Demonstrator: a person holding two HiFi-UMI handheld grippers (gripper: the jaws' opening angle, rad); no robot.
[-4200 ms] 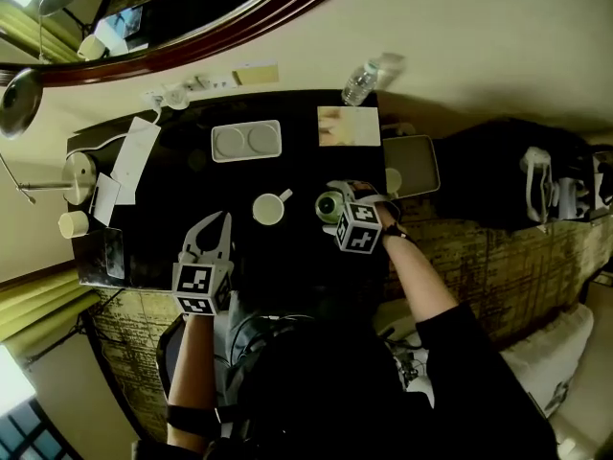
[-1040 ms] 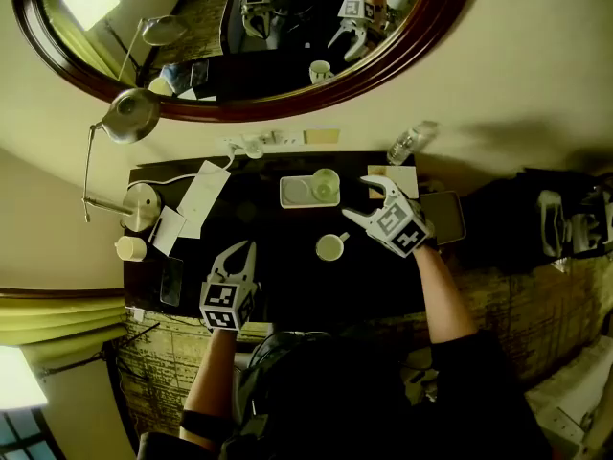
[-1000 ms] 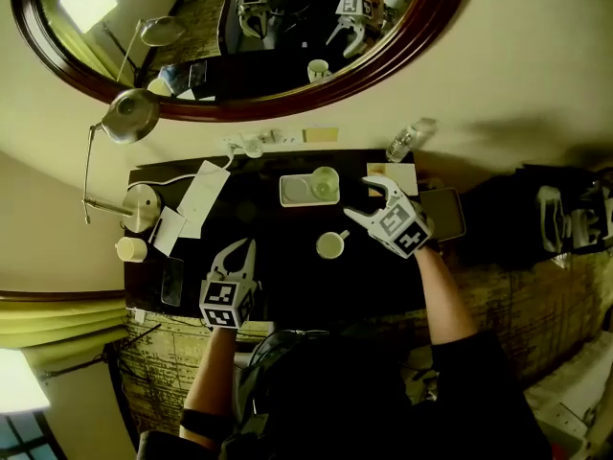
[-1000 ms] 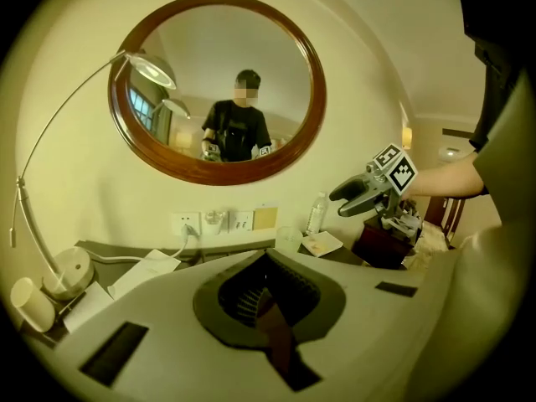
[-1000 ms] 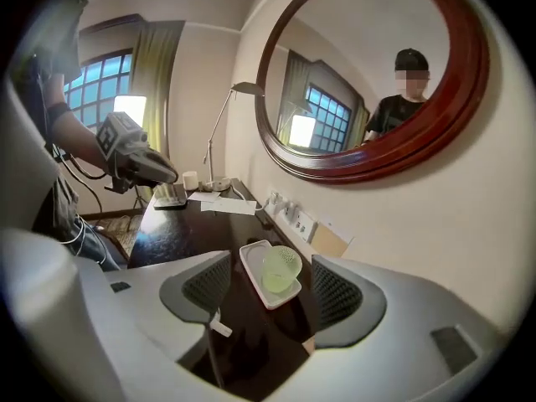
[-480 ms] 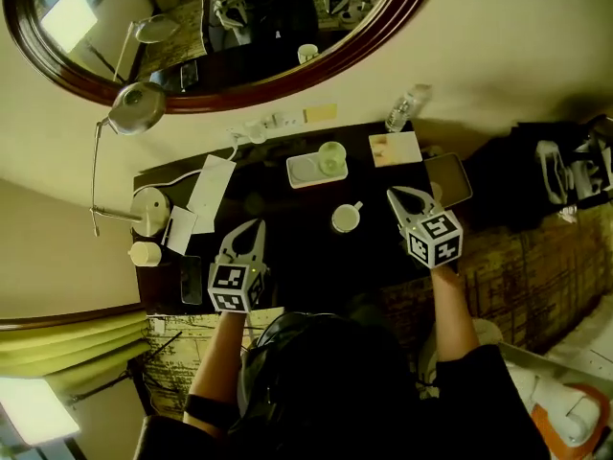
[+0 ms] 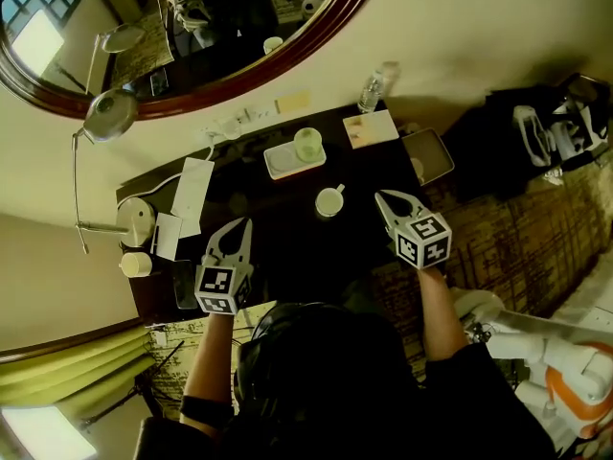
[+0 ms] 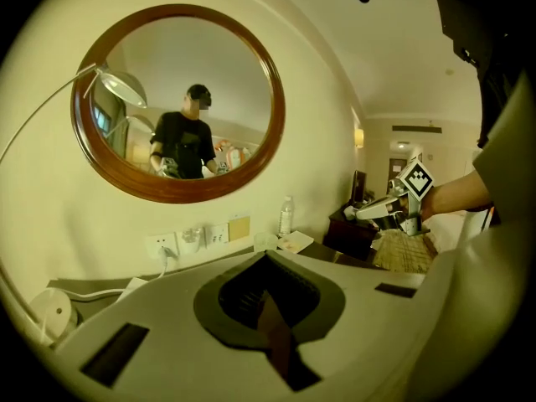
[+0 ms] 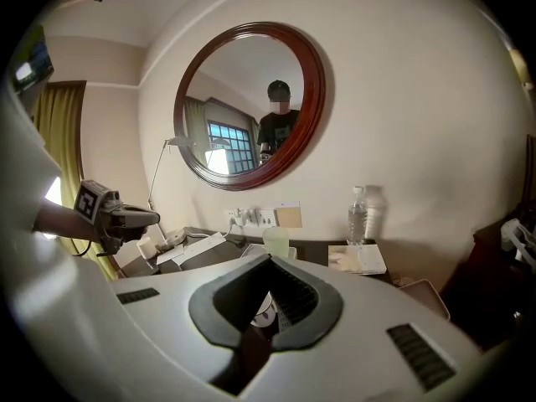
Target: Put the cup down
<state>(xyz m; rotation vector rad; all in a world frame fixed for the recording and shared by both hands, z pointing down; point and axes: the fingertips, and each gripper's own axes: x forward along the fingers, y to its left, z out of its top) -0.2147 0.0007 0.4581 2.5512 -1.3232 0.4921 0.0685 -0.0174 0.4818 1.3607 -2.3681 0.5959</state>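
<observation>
A pale green cup stands upright on the right end of a white tray at the back of the dark desk; it also shows in the right gripper view. A white mug sits on the desk in front of the tray. My right gripper is shut and empty, right of the mug and well apart from the green cup. My left gripper hovers shut and empty over the desk's near left part. In the right gripper view, the mug peeks through the gap behind the shut jaws.
A water bottle and a card lie at the back right. A second tray overhangs the right edge. Papers, a lamp and a small cup crowd the left. A round mirror hangs above.
My right gripper has drawn back from beside the tray toward the near right and its jaws have closed, empty. The green cup stays on the tray. The left gripper has barely moved.
</observation>
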